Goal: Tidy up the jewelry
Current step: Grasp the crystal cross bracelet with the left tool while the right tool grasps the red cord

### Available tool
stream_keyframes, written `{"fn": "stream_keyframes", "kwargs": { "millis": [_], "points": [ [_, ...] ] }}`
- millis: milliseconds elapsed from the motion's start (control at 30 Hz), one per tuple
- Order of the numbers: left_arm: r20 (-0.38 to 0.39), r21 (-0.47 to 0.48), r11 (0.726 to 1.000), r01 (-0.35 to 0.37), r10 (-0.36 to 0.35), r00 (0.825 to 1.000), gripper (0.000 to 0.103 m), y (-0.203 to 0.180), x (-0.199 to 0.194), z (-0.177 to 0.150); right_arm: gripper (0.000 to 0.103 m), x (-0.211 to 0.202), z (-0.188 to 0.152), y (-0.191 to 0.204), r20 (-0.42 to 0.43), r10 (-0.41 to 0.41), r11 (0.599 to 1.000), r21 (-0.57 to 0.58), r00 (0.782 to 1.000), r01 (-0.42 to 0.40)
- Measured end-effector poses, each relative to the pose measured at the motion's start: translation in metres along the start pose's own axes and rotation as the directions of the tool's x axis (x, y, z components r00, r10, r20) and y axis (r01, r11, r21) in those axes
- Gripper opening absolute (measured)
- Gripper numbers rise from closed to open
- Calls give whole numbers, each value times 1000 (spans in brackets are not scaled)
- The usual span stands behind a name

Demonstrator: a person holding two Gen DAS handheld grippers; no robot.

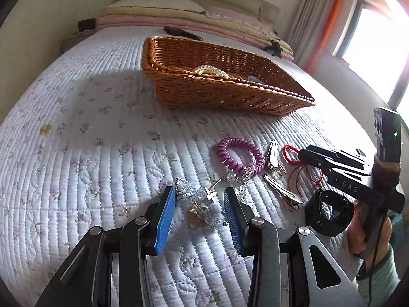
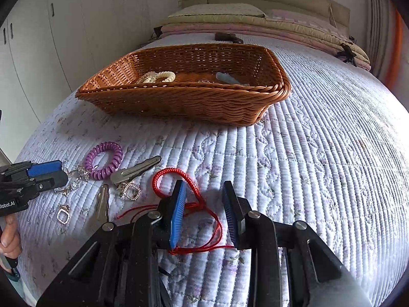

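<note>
A brown wicker basket [image 1: 217,94] [image 2: 189,102] stands on the quilted bed, with a cream hair tie [image 2: 163,76] and a pale blue clip [image 2: 227,79] inside. My left gripper [image 1: 199,194] is open, low over a clear crystal bead bracelet [image 1: 196,199] lying between its fingers. A purple spiral hair tie [image 1: 240,157] [image 2: 104,160], silver hair clips [image 1: 282,194] [image 2: 135,170] and rhinestone earrings [image 2: 131,192] lie close by. My right gripper [image 2: 203,190] is open over a red cord bracelet [image 2: 189,179] [image 1: 291,153].
The white floral quilt [image 1: 102,140] covers the bed. Folded pads and a pillow [image 2: 219,12] are stacked at the headboard. A dark object [image 1: 182,33] lies behind the basket. White wardrobes [image 2: 51,38] stand left, a bright window [image 1: 378,35] right.
</note>
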State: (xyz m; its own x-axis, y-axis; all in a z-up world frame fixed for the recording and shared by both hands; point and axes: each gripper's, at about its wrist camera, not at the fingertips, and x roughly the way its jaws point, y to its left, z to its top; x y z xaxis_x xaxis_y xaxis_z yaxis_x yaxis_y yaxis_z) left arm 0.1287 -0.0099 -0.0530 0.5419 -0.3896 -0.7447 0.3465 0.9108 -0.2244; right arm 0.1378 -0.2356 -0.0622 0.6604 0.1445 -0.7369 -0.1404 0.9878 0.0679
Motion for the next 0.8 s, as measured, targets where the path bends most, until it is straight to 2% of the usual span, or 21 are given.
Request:
{"fn": "stream_keyframes", "kwargs": {
  "millis": [133, 167, 267, 300, 433, 467, 500, 533, 567, 800],
  "points": [
    [-3, 83, 994, -67, 67, 998, 39, -16, 6, -1, 33, 0, 0, 2, -1, 3, 1000, -13, 1000, -3],
    [-3, 97, 992, -80, 81, 997, 35, -19, 7, -1, 33, 0, -1, 4, -3, -1, 1000, -21, 1000, 1],
    [1, 108, 991, -84, 84, 996, 30, -22, 7, -1, 33, 1, -1, 9, -5, -13, 999, -43, 1000, 13],
    [3, 105, 991, -86, 87, 996, 25, -21, 7, -1, 33, 2, 0, 10, -7, -14, 999, -48, 1000, 13],
    [8, 105, 991, -81, 80, 997, 20, -20, 7, -2, 33, 3, -2, 14, -10, -14, 998, -64, 1000, 13],
    [11, 110, 990, -85, 84, 996, 19, -21, 7, -3, 26, 3, -3, 17, -9, -19, 997, -76, 1000, 18],
    [14, 113, 990, -88, 87, 996, 18, -22, 6, -4, 9, 3, -4, 20, -10, -22, 996, -91, 1000, 21],
    [18, 110, 990, -90, 89, 996, 17, -22, 5, -5, 8, 3, -5, 24, -8, -30, 994, -105, 1000, 29],
    [24, 105, 990, -90, 88, 996, 11, -21, 4, -5, 7, 4, -4, 26, -1, -42, 992, -115, 999, 42],
    [44, 50, 999, -22, 20, 999, 11, -8, -6, -7, 5, -5, -4, 12, 31, -8, 999, -53, 999, 9]
  ]
}}
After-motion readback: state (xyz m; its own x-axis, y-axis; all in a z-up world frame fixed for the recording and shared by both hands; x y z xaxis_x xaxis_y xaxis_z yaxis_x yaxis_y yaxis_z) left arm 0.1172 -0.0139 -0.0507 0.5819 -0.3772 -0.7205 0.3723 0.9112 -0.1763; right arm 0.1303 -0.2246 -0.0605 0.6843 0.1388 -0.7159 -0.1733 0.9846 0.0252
